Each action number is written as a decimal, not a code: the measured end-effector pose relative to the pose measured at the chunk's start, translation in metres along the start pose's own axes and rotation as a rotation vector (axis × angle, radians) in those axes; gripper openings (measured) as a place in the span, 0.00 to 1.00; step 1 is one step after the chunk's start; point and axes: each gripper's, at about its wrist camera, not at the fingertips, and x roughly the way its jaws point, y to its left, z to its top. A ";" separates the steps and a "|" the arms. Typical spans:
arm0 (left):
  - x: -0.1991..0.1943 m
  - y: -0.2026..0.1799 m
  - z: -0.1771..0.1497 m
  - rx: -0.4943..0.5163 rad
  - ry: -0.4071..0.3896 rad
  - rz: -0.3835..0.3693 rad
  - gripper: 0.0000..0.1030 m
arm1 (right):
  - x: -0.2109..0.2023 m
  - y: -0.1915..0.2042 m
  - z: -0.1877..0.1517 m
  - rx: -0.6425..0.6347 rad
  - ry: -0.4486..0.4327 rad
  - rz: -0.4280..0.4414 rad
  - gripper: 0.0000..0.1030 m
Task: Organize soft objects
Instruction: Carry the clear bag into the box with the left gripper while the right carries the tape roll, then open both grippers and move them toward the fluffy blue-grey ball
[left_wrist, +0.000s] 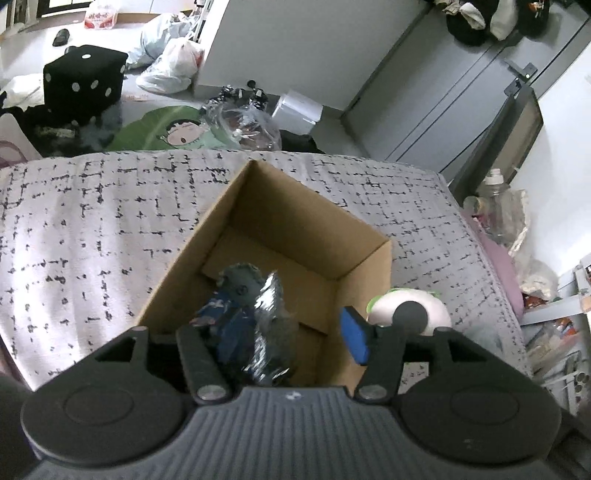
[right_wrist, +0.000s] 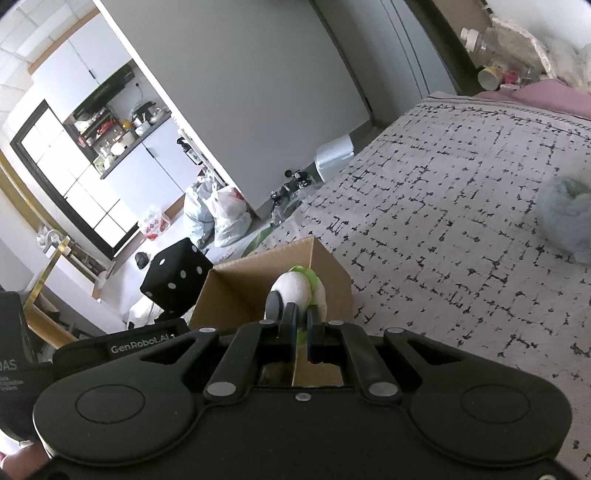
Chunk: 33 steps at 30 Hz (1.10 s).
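Clearly, the coming move turns on how the white round plush toy with green trim (right_wrist: 299, 290) lies against the open brown cardboard box (left_wrist: 295, 236). That toy is pinched by its green edge in the right hand-held gripper (right_wrist: 301, 325), whose jaws are nearly closed on it, and it is held just at the box's near right wall, at about rim height; in the left wrist view it (left_wrist: 410, 308) shows just outside that wall. The box opening lies ahead and to the left of the right hand-held gripper.

Over the box interior the left hand-held gripper (left_wrist: 277, 339) is held with its jaws standing apart, and a dark blue and grey plush toy (left_wrist: 243, 317) is seen between them, low in the box; the blue pad (left_wrist: 354, 339) is clear of it, so it is judged released. The box's long axis runs away from the camera.

The box rests on a bed covered in a grey sheet with black dashes (left_wrist: 92, 221). A fluffy grey-blue plush (right_wrist: 565, 218) lies on the bed well to the right, nearer the right hand. Beyond the bed, a black dice-shaped cushion (left_wrist: 83, 79) and white plastic bags (left_wrist: 170, 66) are seen on the floor.
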 end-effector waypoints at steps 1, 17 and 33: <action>0.001 0.002 0.001 -0.005 0.003 -0.001 0.56 | 0.002 0.001 0.000 -0.005 0.002 0.003 0.05; 0.007 0.007 0.022 0.001 0.022 0.039 0.59 | 0.004 0.009 0.009 0.003 -0.022 -0.001 0.43; -0.020 -0.016 0.017 0.089 -0.055 0.128 0.75 | -0.017 -0.008 0.019 0.068 -0.026 -0.146 0.91</action>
